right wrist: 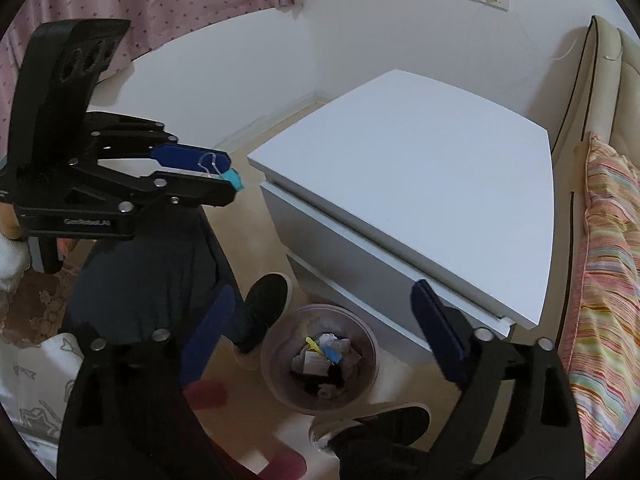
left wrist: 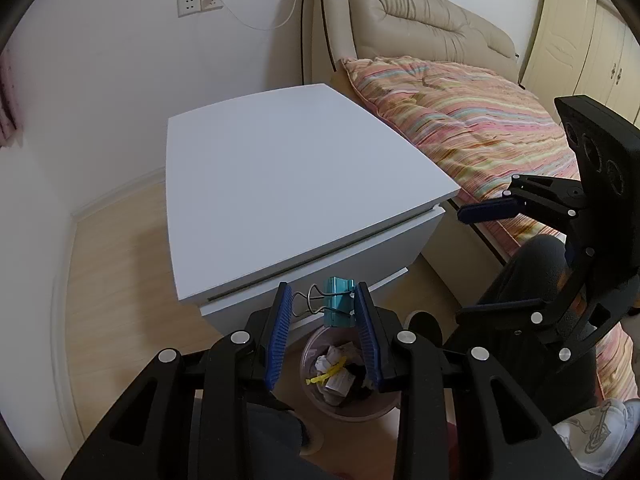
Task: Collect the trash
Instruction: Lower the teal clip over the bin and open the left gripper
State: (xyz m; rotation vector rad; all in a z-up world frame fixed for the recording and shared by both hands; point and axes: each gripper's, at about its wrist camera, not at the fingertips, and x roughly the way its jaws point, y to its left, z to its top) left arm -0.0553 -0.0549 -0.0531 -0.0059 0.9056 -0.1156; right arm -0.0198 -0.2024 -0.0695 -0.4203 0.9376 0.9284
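Between my left jaws sits a teal binder clip (left wrist: 339,302), pinched across its body by the 2 blue pads (left wrist: 280,336), its wire handles sticking out toward the left pad. The left gripper (left wrist: 322,300) is narrow, closed on that clip and nothing else. Straight below the jaws, on the floor, I see the trash bin (left wrist: 390,406), a round translucent tub already holding crumpled paper and a yellow scrap. From the right wrist view the left gripper hangs off to the side and above, so I cannot tell whether the clip is truly over the bin's mouth or a little short of it.

My right gripper (right wrist: 320,336) stands wide, with nothing between its jaws. Seen along them, the bin (right wrist: 362,394) lies right in the gap, with a blue scrap (right wrist: 332,354) on top of the litter there. I judge that this side has made its drop.

Beyond both sets of jaws the white tabletop (left wrist: 280,184) of the bedside cabinet looks bare, so I take the clip to be the last piece I am carrying. A person's dark shoe (right wrist: 266,300) sits just beside the bin, on the left-jaw side of the right gripper.

The step in hand, as I read it, is the drop of the clip. Next I would check that the left jaws are centred over the bin, then spread them. The clip is small and stiff, and its handles could catch on a pad, so I would open fully rather than partly.
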